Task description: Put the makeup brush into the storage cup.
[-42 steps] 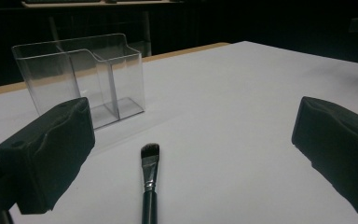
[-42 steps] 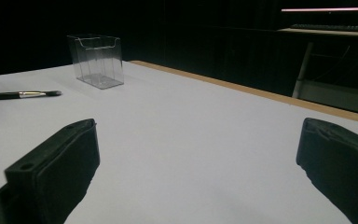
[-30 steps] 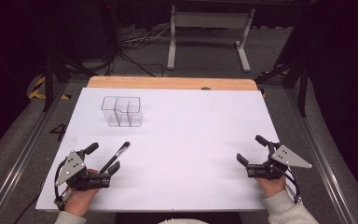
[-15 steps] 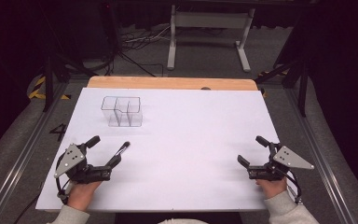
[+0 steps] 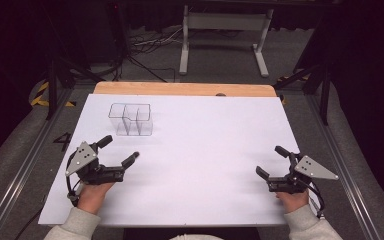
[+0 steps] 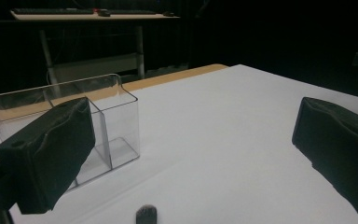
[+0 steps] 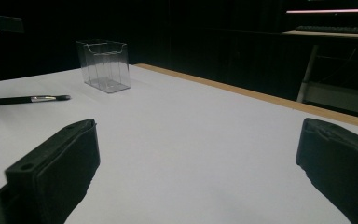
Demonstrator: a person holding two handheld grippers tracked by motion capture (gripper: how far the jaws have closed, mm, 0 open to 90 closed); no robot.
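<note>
- The step in hand looks like the pick-up of the pen [image 7: 28, 99]. It lies flat on the white surface [image 5: 205, 150] toward the left edge, between that edge's near and far corners, and nothing holds it.
- The left tongs [image 5: 119, 150] stand wide and hold nothing. In the left gripper view the left tongs [image 6: 191, 154] show a dark stub low between the two jaws, probably one end of the pen [image 6: 145, 214].
- The clear compartment box [image 5: 131, 120] stands upright near the far left corner, a little in from the far edge. Its compartments look empty in the left gripper view [image 6: 116, 116] and in the right gripper view [image 7: 105, 65].
- The right tongs [image 5: 271, 161] rest near the right edge toward the near corner, wide open and empty, well apart from pen and box. The right gripper view [image 7: 191, 172] shows bare surface between the jaws.
- The next move probably calls for the left tongs to settle over the pen's shaft, close on it, lift it and tip it upright over one compartment.
- No brand or label can be read on pen, box or tongs. A mark like the figure 4 [image 5: 62, 141] sits on the floor beside the left edge.
</note>
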